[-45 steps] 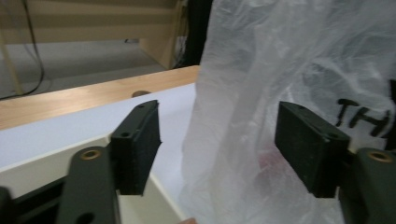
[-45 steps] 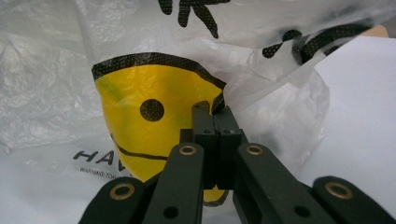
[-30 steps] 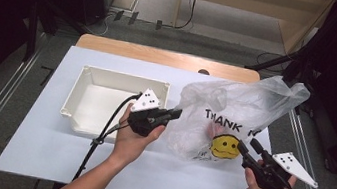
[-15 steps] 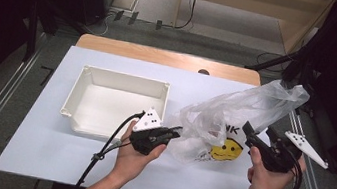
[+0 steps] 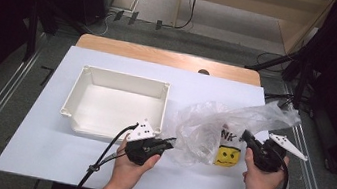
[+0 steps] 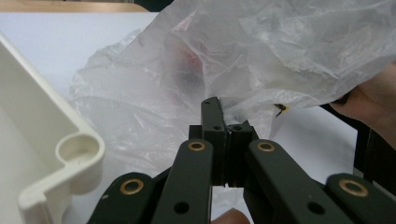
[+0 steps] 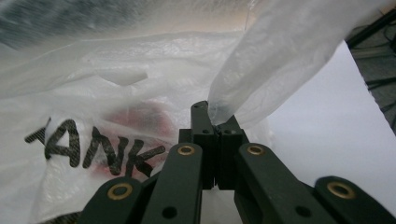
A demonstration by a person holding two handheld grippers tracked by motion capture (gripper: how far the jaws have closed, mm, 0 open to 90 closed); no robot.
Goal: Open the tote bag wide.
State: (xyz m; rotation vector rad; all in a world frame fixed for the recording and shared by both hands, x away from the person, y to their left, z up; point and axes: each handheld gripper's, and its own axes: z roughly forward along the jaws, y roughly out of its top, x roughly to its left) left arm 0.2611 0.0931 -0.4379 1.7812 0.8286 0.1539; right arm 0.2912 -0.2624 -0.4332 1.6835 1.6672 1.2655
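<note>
1. Both grippers are clamped on one thin, see-through plastic bag (image 5: 221, 135), which lies crumpled on a white table (image 5: 47, 147) just beside the right-hand wall of a white tray (image 5: 114, 104).
2. Left gripper (image 5: 167, 143): held in the person's left hand (image 5: 133, 167) just in front of the tray's near right corner. Its jaws are closed together, pinching a fold of the bag's film at the bag's near left edge. In the left gripper view (image 6: 223, 125) the film is bunched at the jaw tips, with the tray's rounded corner (image 6: 77, 158) close by.
3. Right gripper (image 5: 247, 136): held in the person's right hand (image 5: 260, 176) on the far side of the bag from the tray. Its jaws are also closed, gripping a twisted strip of the bag that rises up and away from the tray. The right gripper view (image 7: 212, 122) shows this strip caught between the jaw tips.
4. Black lettering and a yellow smiley face (image 5: 228, 156) are printed on the bag's side facing the person. Something reddish shows faintly through the film; what it is cannot be told.
5. The tray is empty and sits flat on the table, well apart from the right gripper.
</note>
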